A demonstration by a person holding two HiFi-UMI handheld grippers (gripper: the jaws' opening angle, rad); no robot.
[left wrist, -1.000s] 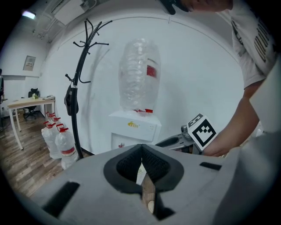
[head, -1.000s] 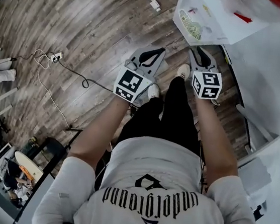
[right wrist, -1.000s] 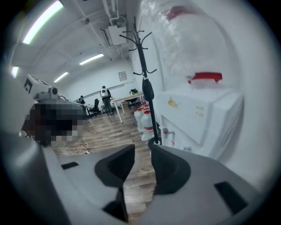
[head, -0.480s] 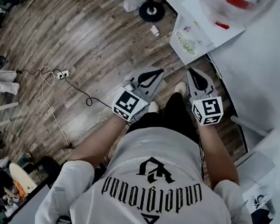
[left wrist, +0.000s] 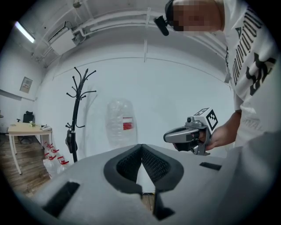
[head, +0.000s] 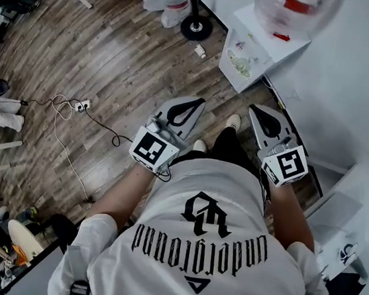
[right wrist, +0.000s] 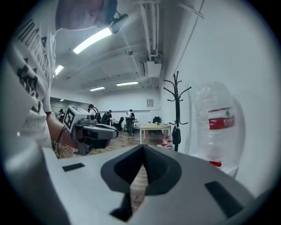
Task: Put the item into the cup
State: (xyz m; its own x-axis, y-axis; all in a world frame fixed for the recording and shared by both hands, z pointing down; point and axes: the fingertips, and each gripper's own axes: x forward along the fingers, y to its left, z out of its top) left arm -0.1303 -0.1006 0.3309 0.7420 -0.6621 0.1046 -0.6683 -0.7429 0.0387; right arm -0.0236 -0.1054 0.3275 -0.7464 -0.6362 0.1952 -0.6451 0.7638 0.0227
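left gripper point(left wrist: 141, 148): jaws pressed together, tips meeting; nothing between them; held out roughly level above wood floor point(head: 102, 53)
right gripper point(right wrist: 142, 149): jaws have just been closing, tips now touching; nothing between them; beside the left one, apart from it
item, cup: made out in no view
ahead: water jug point(head: 292, 6) by white stand point(head: 263, 46) at the wall; coat rack point(left wrist: 77, 110) left of the jug

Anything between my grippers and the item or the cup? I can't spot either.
Neither the item nor the cup shows in any view, so no path can be judged. The left gripper and right gripper are shut and empty, pointing toward a water bottle.
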